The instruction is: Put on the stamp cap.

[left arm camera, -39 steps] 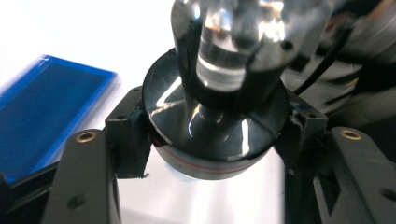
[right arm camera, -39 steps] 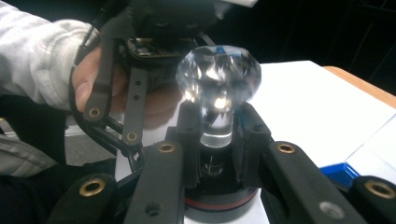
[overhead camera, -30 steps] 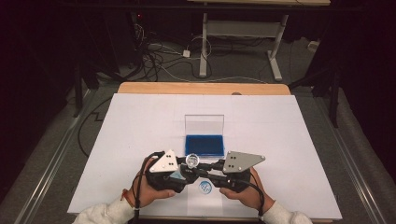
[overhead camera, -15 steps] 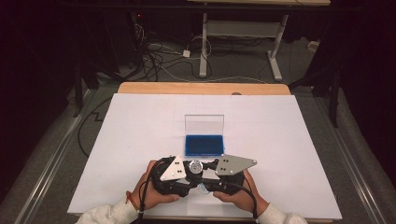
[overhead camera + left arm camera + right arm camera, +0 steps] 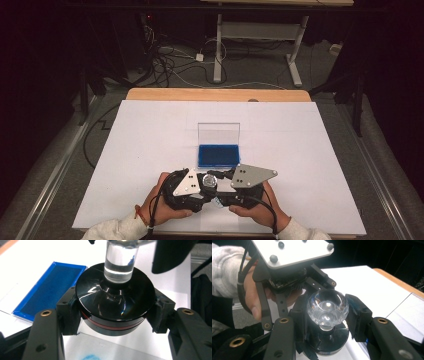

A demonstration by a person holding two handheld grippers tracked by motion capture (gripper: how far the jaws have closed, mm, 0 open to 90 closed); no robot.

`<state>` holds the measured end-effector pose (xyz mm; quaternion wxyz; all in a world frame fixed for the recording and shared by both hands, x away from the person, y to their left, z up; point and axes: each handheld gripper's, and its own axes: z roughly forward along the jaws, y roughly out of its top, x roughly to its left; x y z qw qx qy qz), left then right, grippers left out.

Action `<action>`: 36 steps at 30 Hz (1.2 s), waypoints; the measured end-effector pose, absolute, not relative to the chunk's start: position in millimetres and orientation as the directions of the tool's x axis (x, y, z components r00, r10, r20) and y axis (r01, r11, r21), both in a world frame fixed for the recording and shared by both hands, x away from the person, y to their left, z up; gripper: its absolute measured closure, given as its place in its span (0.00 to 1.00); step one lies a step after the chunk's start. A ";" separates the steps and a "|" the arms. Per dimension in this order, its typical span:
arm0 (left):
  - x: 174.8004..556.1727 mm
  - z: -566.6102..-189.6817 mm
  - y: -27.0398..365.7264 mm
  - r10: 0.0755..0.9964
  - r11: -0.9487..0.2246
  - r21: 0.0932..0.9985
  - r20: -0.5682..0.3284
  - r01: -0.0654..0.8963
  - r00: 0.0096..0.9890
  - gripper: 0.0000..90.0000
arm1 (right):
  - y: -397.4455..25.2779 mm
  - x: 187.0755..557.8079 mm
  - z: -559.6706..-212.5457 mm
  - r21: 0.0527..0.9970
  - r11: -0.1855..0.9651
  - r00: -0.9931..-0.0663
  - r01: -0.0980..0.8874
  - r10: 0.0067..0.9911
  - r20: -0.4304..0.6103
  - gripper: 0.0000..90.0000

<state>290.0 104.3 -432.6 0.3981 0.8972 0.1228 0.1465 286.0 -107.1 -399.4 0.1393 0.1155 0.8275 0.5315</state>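
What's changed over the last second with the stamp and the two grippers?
Both grippers have drawn back toward the person's edge of the table, carrying the stamp with them. The left gripper stays shut on the stamp's black base; the right gripper stays shut on its clear knob. The blue ink pad and its raised lid have not moved.

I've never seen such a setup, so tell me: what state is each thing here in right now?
Black round base: clamped between the left gripper jaws.
Clear knob: gripped by the right gripper, seated on the base.
Blue ink pad case: open, clear lid upright.
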 end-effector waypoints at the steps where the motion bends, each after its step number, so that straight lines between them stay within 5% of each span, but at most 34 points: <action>1: 290.8 -433.1 104.9 0.331 -0.650 0.752 0.148 0.111 0.932 0.40 | -106.6 285.0 -399.9 0.910 0.413 -0.932 0.035 0.342 -0.119 0.63; 17: 293.5 -439.8 108.7 0.325 -0.683 0.716 0.124 0.142 0.937 0.40 | -106.3 293.4 -409.5 0.895 0.437 -0.948 0.094 0.313 -0.053 0.64; 28: 299.0 -441.8 113.6 0.331 -0.616 0.755 -0.010 0.224 0.943 0.39 | -106.3 291.4 -411.1 0.885 0.460 -0.951 0.073 0.300 -0.077 0.63; 36: 297.9 -441.5 113.2 0.320 -0.642 0.744 0.040 0.186 0.946 0.38 | -106.8 291.6 -412.6 0.876 0.478 -0.952 0.068 0.295 -0.087 0.63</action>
